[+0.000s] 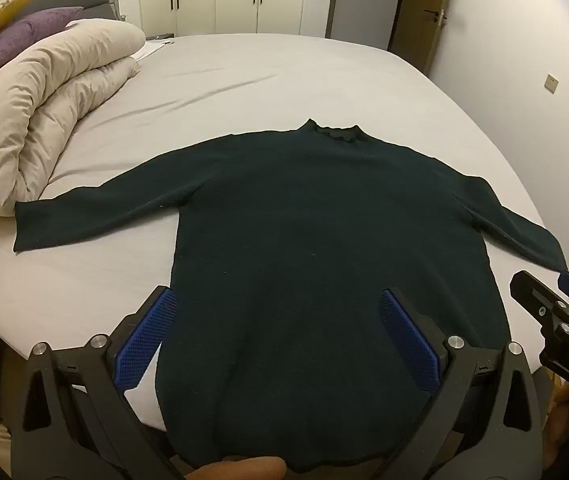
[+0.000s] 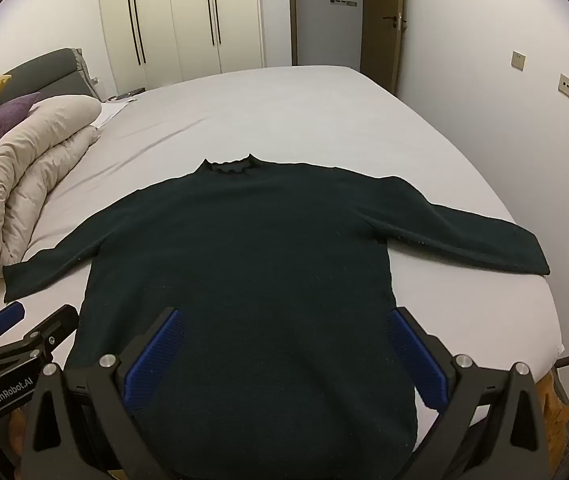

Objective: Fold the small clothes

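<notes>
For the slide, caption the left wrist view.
Open left hand-held gripper poised over the hem of a dark sweater spread flat, sleeves out, on a grey bed.

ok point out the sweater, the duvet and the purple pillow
sweater (image 1: 324, 216): left wrist view, middle of the chest
duvet (image 1: 44, 112): left wrist view, top of the rolled bulk
purple pillow (image 2: 0, 126): right wrist view, its front face

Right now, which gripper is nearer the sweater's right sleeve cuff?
Right. The right gripper sits just short of the right sleeve cuff; the left gripper hovers open over the sweater hem.
</notes>
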A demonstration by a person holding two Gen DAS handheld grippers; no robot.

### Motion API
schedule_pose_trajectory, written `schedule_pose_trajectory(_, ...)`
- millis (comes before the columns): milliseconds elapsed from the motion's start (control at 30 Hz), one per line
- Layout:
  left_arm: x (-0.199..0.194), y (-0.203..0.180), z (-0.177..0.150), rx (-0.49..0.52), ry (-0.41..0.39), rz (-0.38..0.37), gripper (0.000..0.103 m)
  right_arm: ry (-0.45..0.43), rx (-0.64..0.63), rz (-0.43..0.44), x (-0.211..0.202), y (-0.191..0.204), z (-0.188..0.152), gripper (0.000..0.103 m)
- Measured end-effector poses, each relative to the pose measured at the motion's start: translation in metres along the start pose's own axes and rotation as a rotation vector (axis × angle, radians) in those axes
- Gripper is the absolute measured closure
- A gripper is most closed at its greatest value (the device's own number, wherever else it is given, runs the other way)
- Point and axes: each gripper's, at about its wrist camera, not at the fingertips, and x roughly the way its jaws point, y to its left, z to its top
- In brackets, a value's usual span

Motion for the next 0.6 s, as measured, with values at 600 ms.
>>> schedule_pose_trajectory(600, -0.001, 0.004, -0.003, 0.005, -0.01, 0.023, 0.0, 0.007, -0.006, 0.004, 0.004, -0.003, -0.002, 0.0)
